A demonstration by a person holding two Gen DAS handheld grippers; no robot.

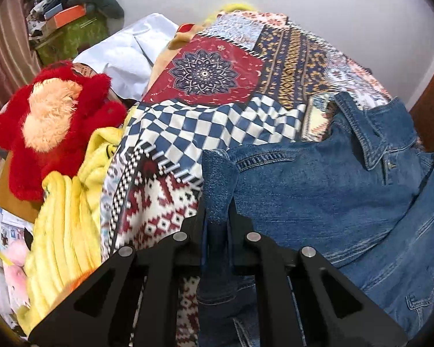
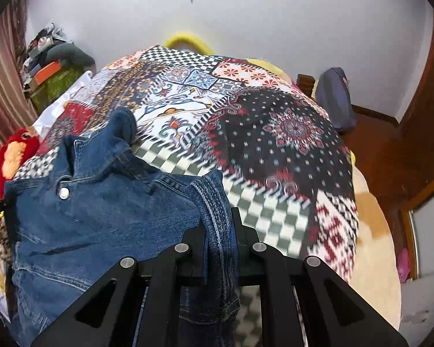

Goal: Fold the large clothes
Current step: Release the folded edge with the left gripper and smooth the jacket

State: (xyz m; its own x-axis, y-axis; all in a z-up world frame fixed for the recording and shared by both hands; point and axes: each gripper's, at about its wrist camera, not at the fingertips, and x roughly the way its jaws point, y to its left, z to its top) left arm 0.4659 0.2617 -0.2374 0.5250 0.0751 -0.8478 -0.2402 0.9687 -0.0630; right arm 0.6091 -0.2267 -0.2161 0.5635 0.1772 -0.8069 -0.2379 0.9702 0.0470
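Stretching a denim jacket (image 1: 318,190) across the patterned bedspread (image 1: 217,81), the left gripper (image 1: 217,211) and right gripper (image 2: 218,219) each clamp tight on one end, the garment's long axis running left-right between them, collar on the far side.

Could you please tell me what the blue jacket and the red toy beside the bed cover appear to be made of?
The blue jacket looks like denim: faded indigo weave, contrast seams, a metal snap at the collar. The red toy looks like plush, probably synthetic fur: long, fluffy, matte pile in red and peach.
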